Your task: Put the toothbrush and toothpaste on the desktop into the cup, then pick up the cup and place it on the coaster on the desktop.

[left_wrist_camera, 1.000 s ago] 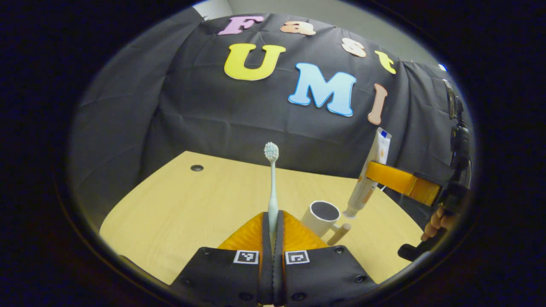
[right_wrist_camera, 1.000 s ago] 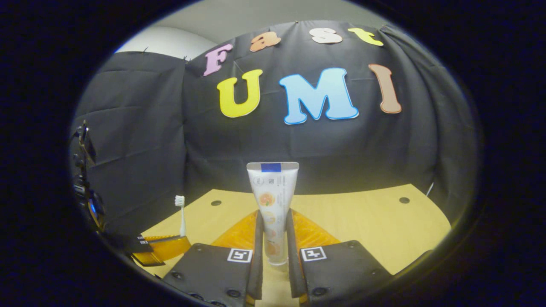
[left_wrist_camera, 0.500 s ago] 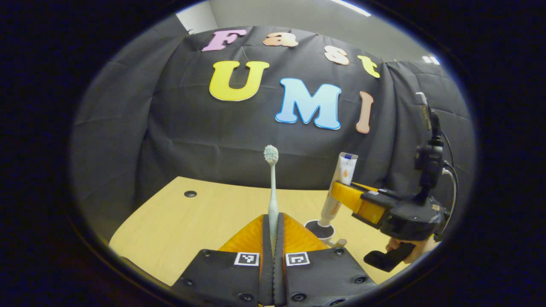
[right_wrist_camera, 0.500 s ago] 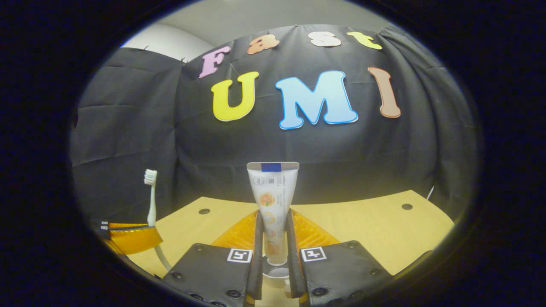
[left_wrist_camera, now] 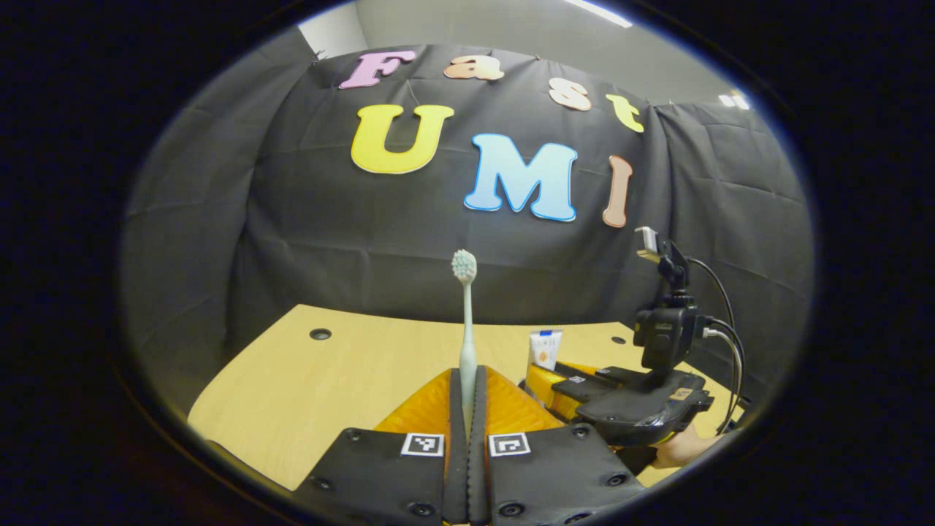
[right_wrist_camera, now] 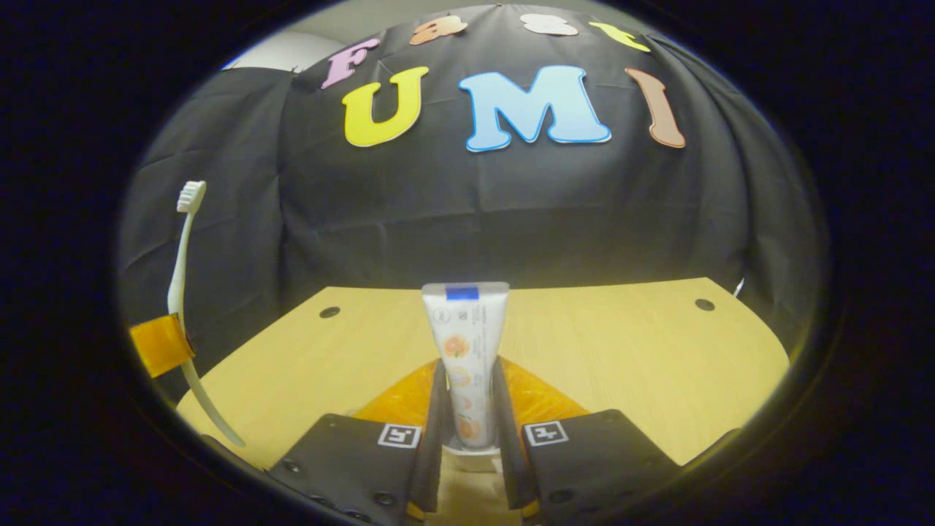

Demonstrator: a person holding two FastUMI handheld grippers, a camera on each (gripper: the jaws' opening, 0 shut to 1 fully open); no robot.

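Gripping the toothbrush point(left_wrist_camera: 465, 321) low on its handle, the left gripper point(left_wrist_camera: 467, 409) has its jaws pinched tight, and the brush stands upright at the centre of the left gripper view, bristles at the top against the dark booth wall. Its long axis runs straight up from the jaws, well above the pale wooden surface point(left_wrist_camera: 329, 380). Further right in that frame, low and close to the surface, sits the right gripper point(left_wrist_camera: 555, 380), with the crimped end of the toothpaste point(left_wrist_camera: 545, 349) poking up from it; a hand shows beneath its body at the lower right.

In the right gripper view, the toothbrush point(right_wrist_camera: 179, 292) rises along the far left edge, tilted slightly. At the centre, the right gripper point(right_wrist_camera: 467, 438) has both jaws pressed on the toothpaste point(right_wrist_camera: 465, 351), held vertical, cap end down and flat crimp up. The cup cannot be made out clearly below the cap, though a pale rim seems to sit there. Judging by this, the tube is the nearer item to the cup and wants a straight downward release, with the toothbrush to come across from the left afterwards.
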